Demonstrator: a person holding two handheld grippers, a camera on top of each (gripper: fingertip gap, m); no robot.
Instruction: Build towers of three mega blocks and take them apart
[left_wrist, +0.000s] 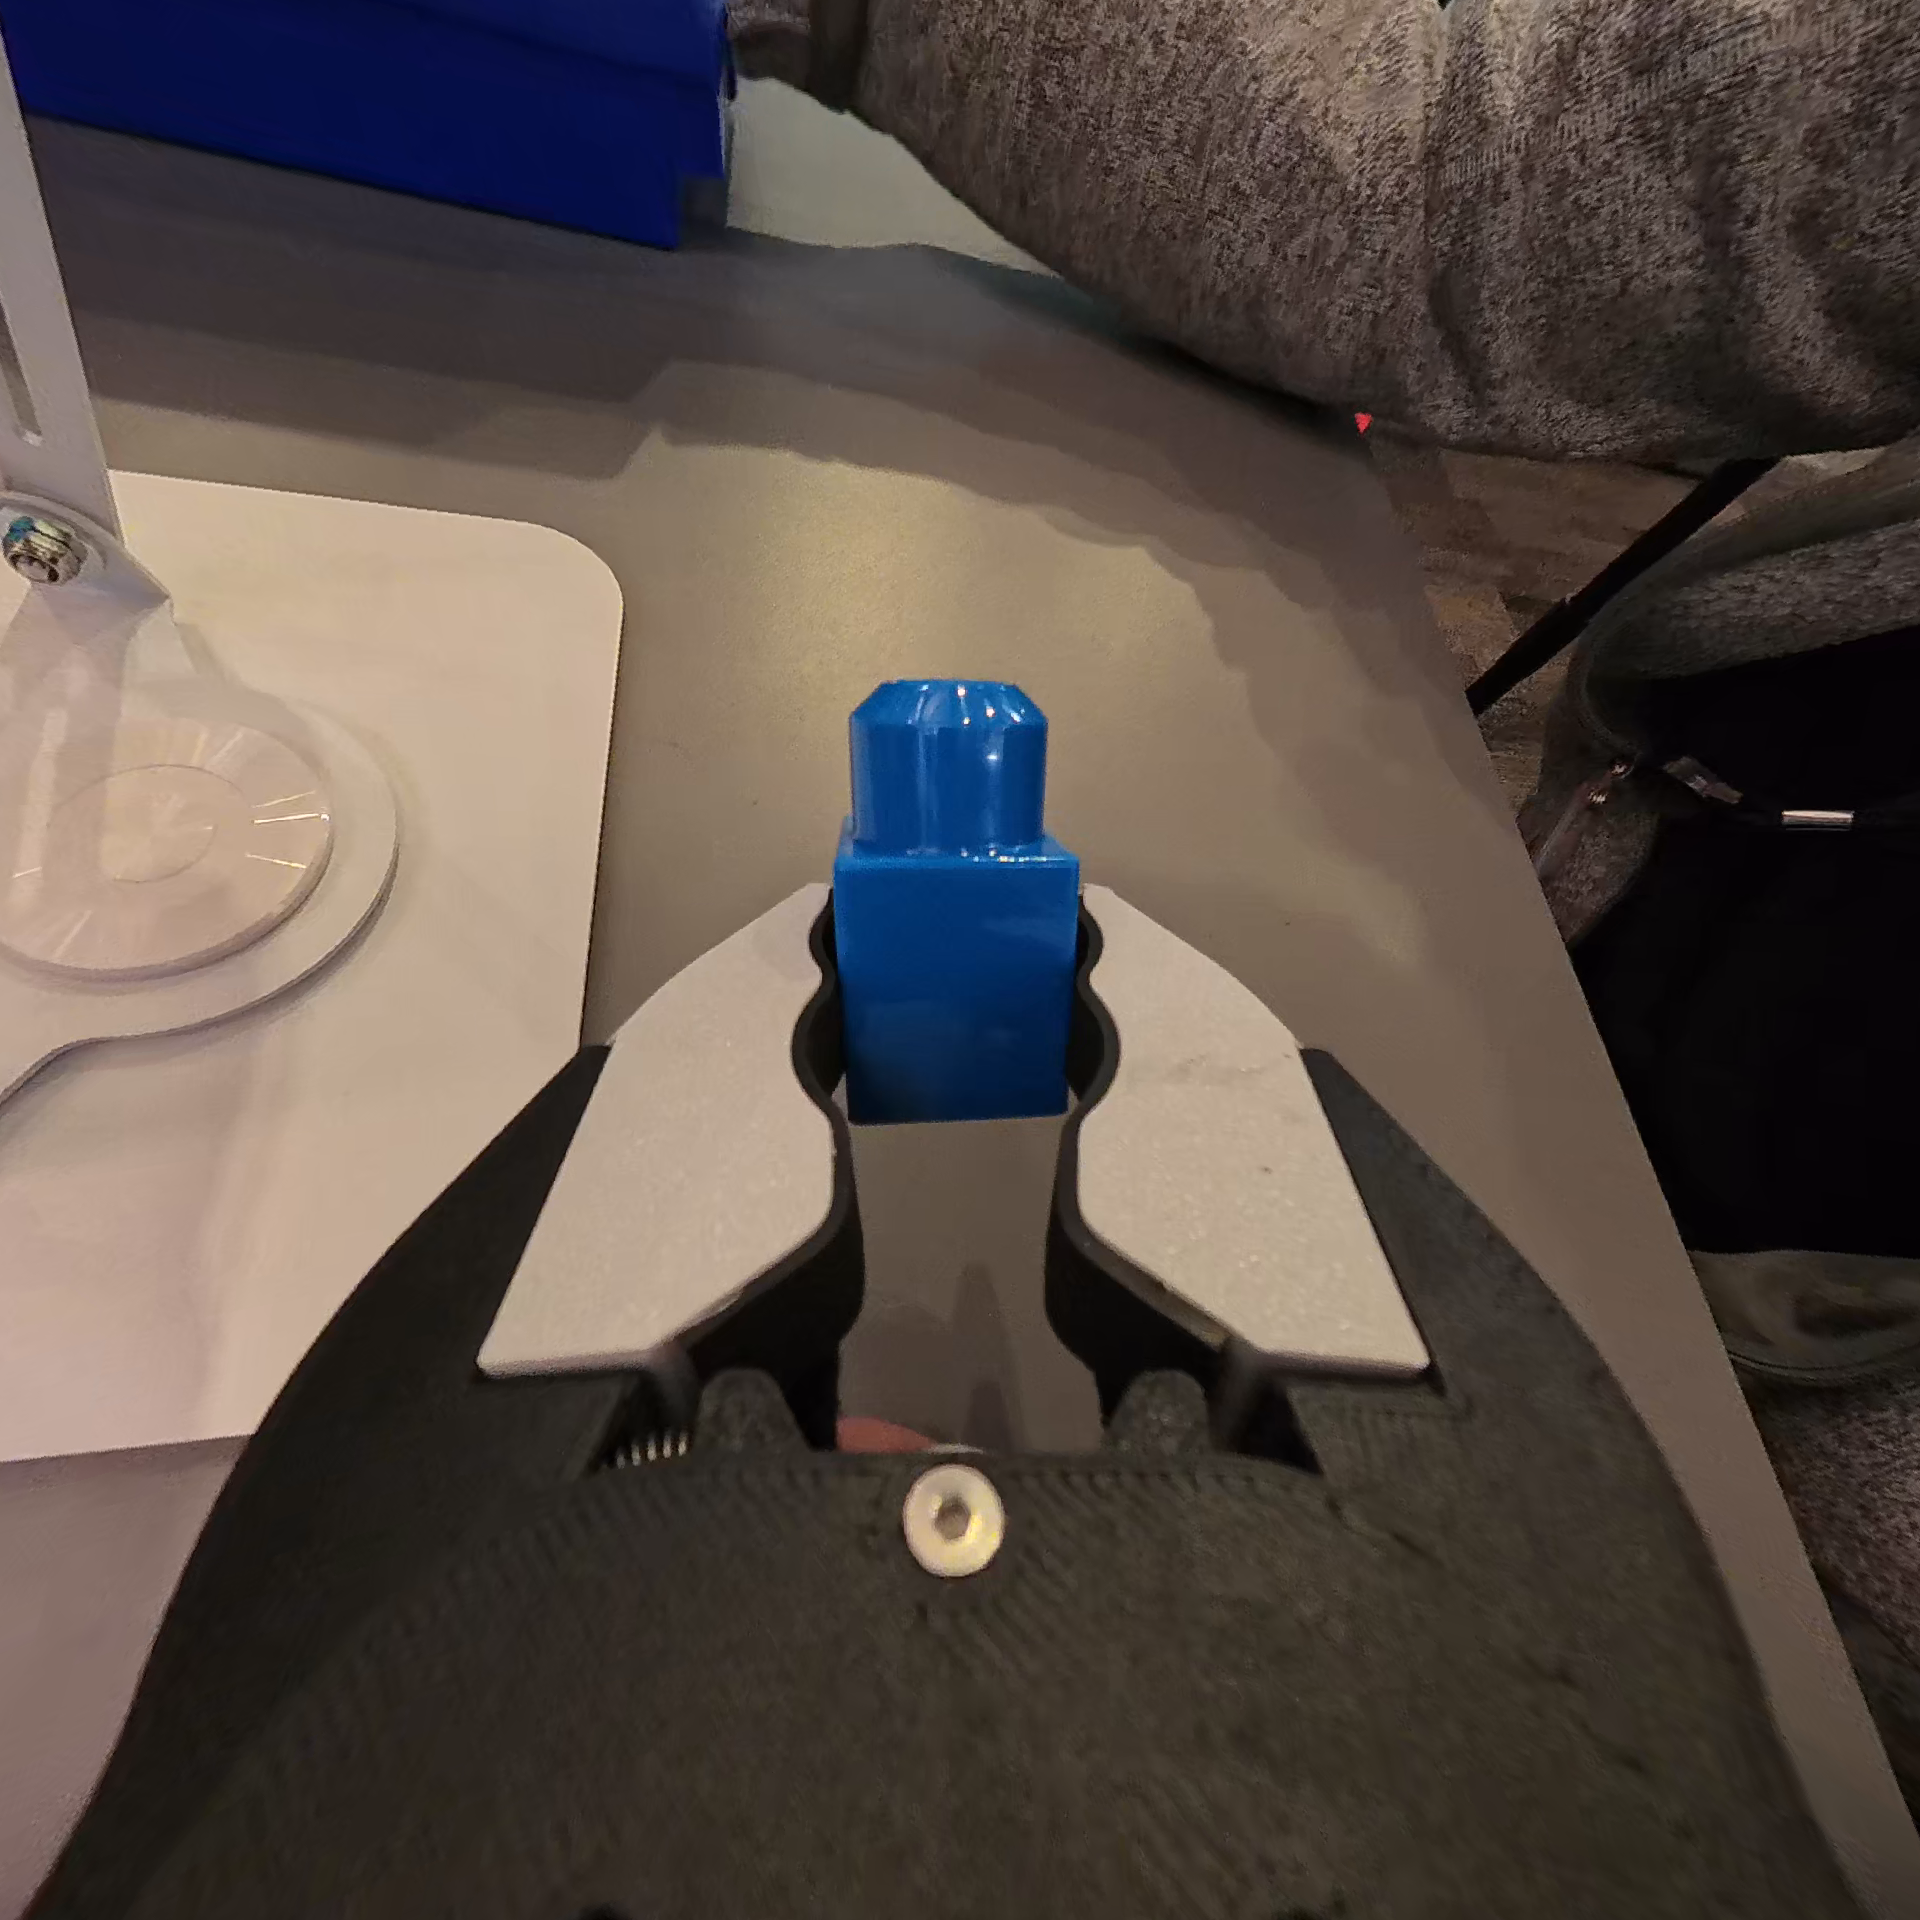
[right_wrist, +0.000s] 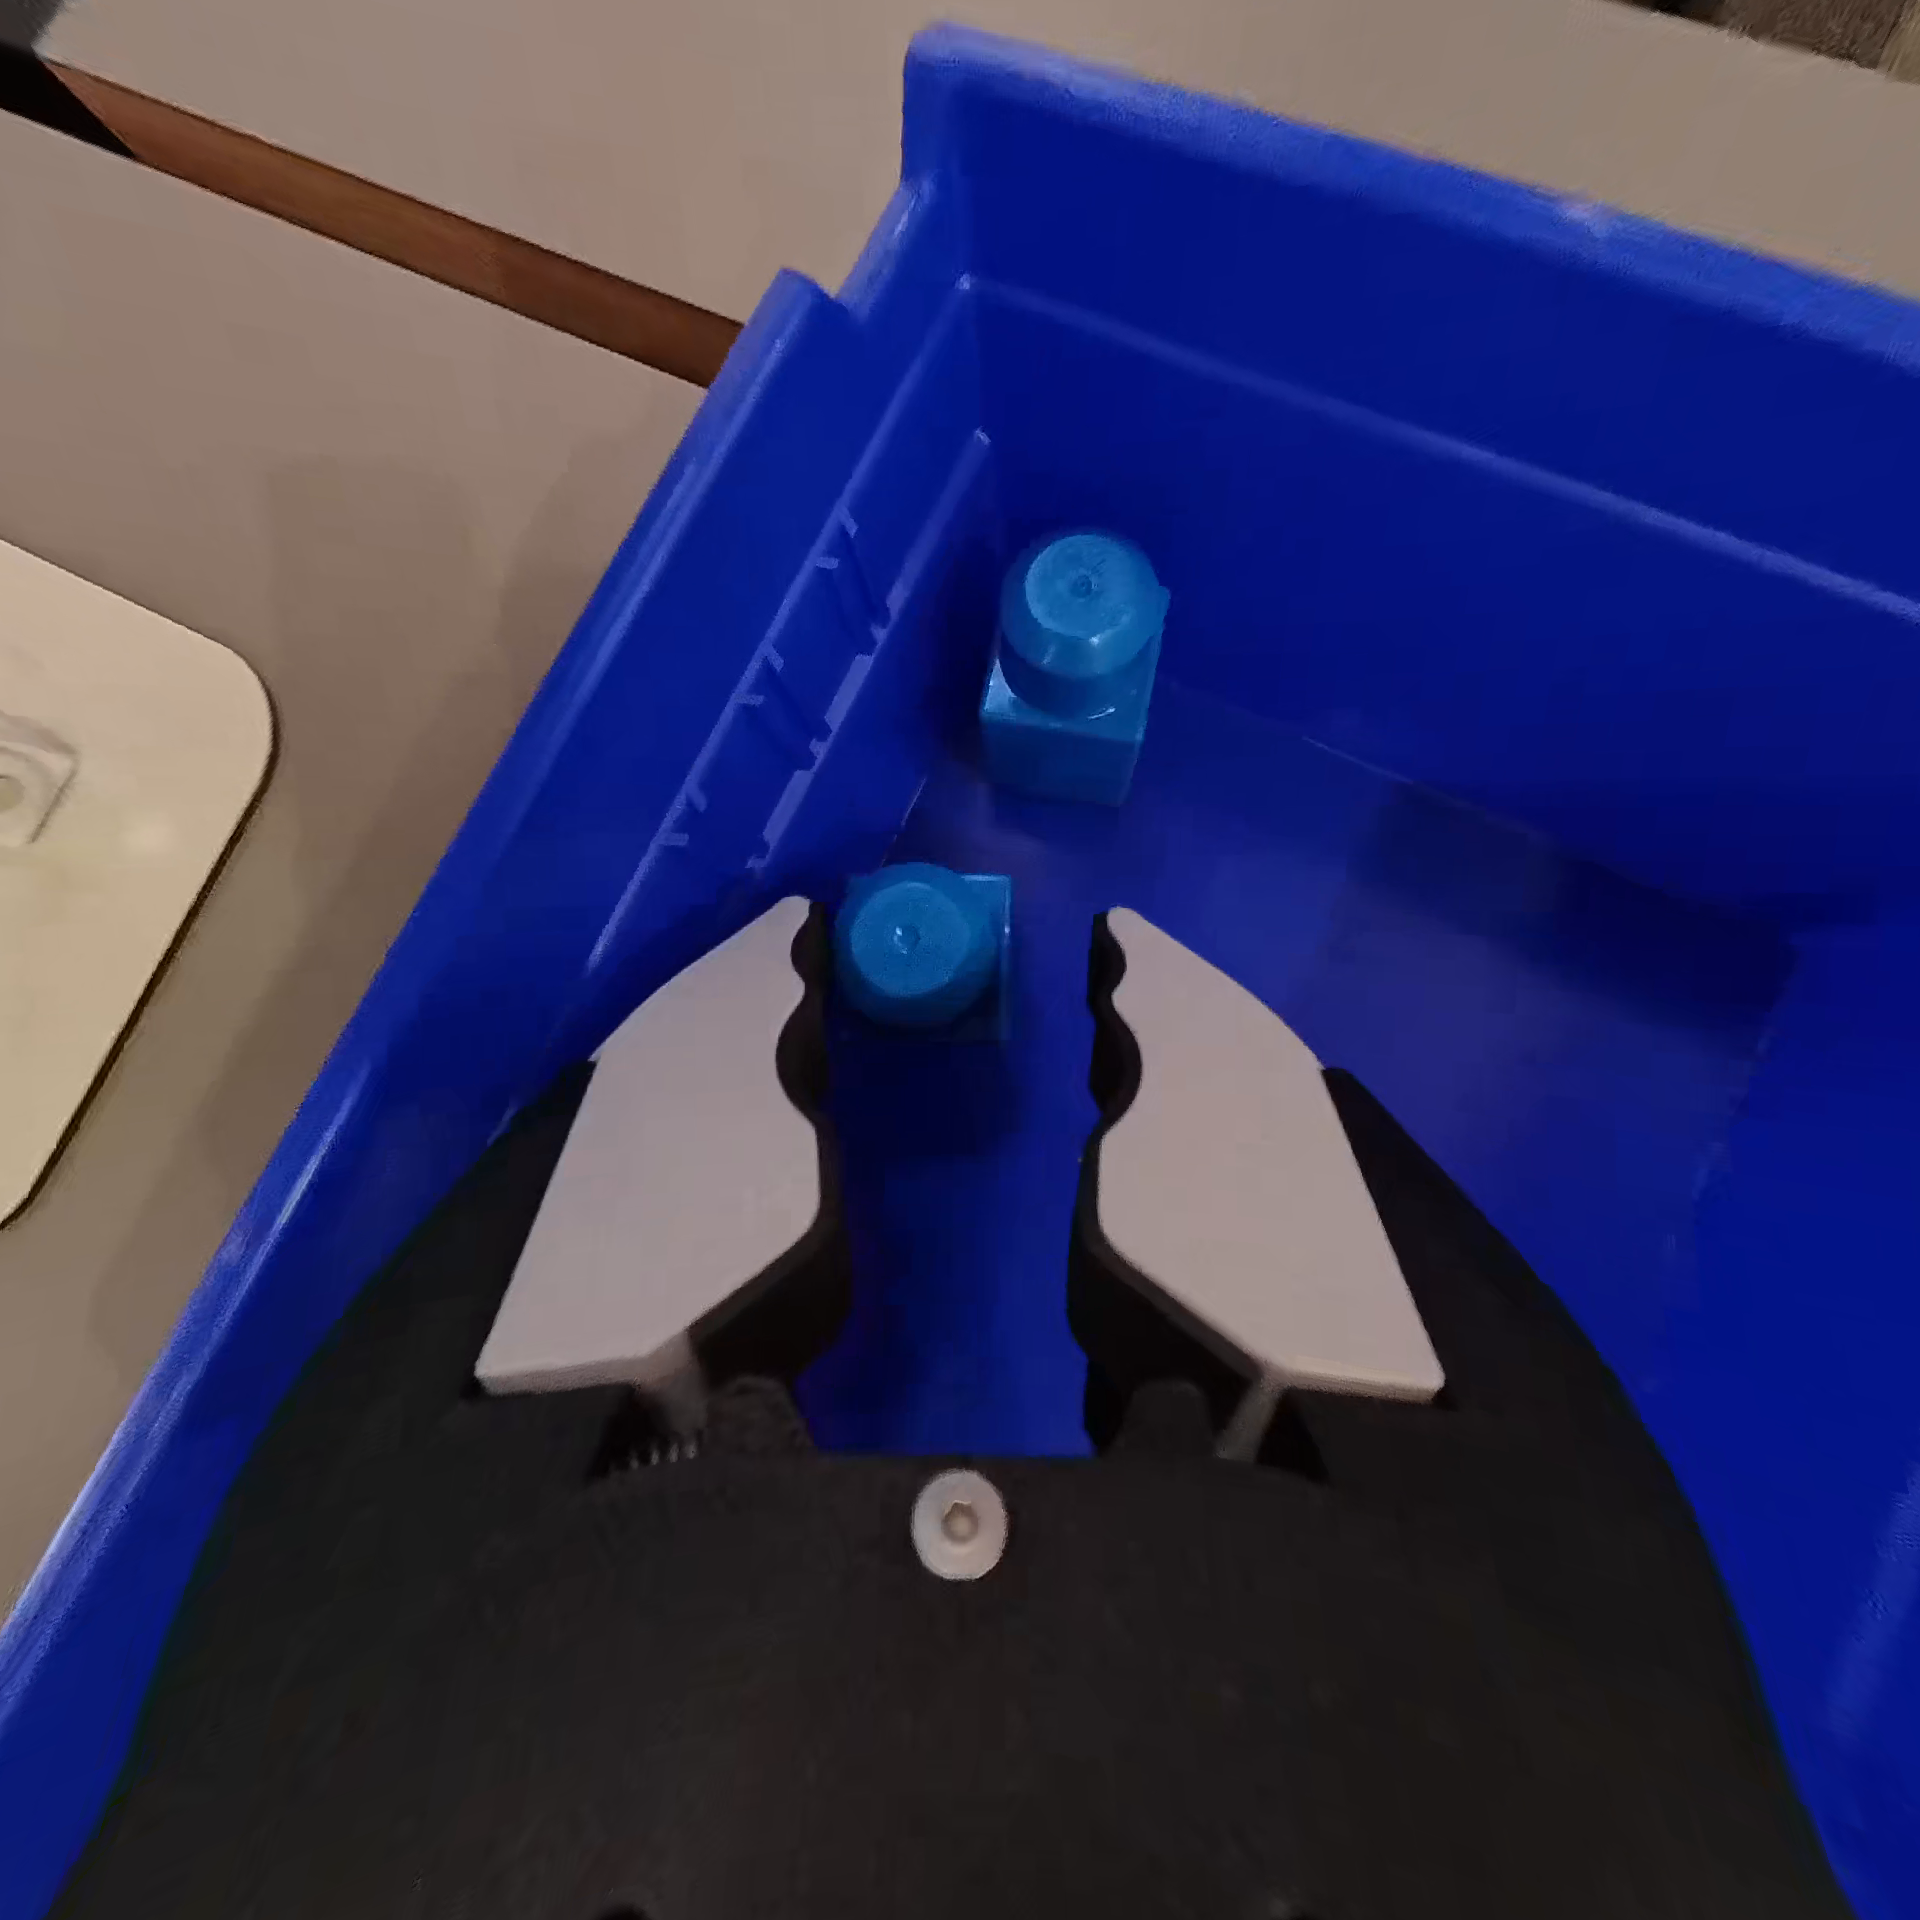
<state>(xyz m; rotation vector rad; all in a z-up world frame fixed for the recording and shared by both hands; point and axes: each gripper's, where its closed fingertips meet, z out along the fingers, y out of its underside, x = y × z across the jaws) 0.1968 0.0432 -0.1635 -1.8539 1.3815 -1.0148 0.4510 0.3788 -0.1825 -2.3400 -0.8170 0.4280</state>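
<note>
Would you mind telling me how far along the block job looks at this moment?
Done: two blue blocks stand apart in the blue bin, unstacked. In hand: the left gripper clamps a third blue block above the table; the right gripper is open beside a bin block. Left: no tower stands.

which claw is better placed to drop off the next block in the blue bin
Probably the left claw: it is clamped on a blue block over the table. The right claw is open inside the bin, gripping nothing, with a gap beside one of two loose blocks there.
</note>
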